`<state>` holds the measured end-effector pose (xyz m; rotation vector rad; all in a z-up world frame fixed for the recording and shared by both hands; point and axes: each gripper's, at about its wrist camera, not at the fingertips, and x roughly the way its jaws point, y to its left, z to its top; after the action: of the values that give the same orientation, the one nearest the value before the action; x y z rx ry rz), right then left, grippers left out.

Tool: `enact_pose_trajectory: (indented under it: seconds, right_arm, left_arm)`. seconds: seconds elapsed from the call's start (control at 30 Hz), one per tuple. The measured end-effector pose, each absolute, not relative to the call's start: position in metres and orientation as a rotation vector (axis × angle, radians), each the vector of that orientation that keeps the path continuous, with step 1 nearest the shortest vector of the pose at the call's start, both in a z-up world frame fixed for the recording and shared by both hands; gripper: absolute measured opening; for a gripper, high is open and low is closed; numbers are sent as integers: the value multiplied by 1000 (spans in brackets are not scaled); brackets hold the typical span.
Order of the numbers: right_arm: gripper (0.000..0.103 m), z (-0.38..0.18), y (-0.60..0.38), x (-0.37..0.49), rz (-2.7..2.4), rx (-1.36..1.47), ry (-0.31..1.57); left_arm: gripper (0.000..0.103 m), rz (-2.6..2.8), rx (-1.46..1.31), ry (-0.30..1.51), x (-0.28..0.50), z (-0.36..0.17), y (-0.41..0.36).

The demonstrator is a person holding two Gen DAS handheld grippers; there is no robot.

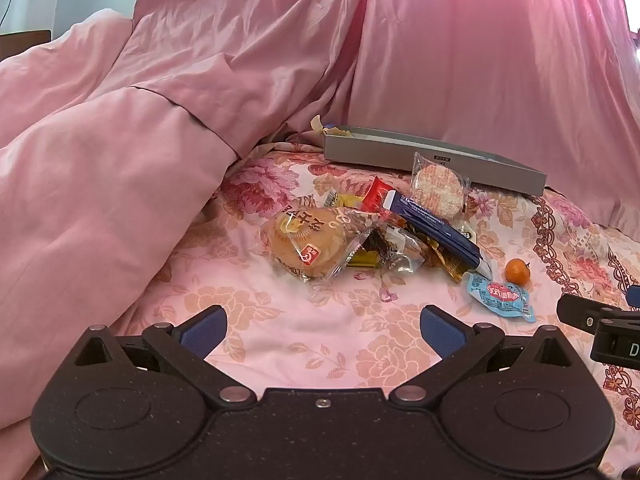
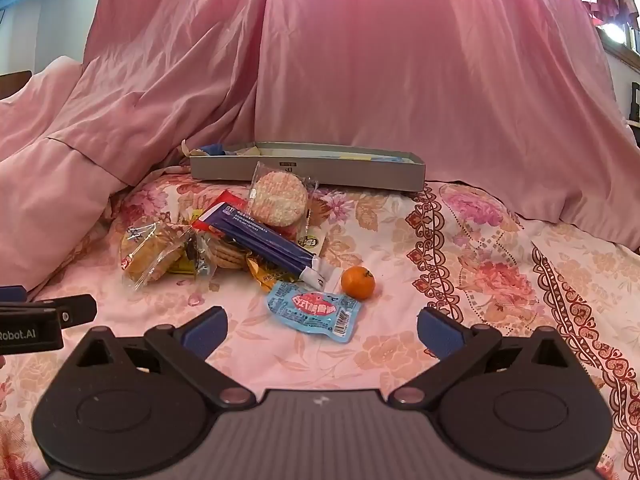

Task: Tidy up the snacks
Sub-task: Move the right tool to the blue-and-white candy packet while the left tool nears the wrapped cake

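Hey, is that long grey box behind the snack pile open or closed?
Open. The grey box has no lid on; its inner floor and far wall show over the near wall.

Glossy plastic wrappers [image 2: 224, 240] are glinting before the matt grey cardboard box [image 2: 360, 174]. Soft pink cloth [image 2: 360, 60] is draping behind it.

One shallow grey cardboard box [image 2: 308, 170] lies on the floral sheet, and one small round orange mandarin [image 2: 358, 282] sits alone. Among the packets I count one long dark-blue wrapper [image 2: 264, 242], one light-blue pouch [image 2: 314, 311], one clear-wrapped round rice cracker [image 2: 280, 199] and one clear-wrapped golden cake [image 1: 308, 246]; the packets buried beneath cannot be counted.
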<state>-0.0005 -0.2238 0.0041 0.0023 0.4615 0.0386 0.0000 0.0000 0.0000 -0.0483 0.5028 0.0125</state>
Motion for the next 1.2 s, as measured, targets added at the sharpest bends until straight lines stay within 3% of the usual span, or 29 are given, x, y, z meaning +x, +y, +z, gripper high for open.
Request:
enact_pose_trajectory:
  seconds: [0.6,1.2]
  right_arm:
    - [103,-6,-231,0,71,0,538]
    - [103,-27,-245,53,262,-68,645]
  left_arm:
    - [102,56,-13,600,13,-7,0]
    - [102,-95,101,560,101,-16,19]
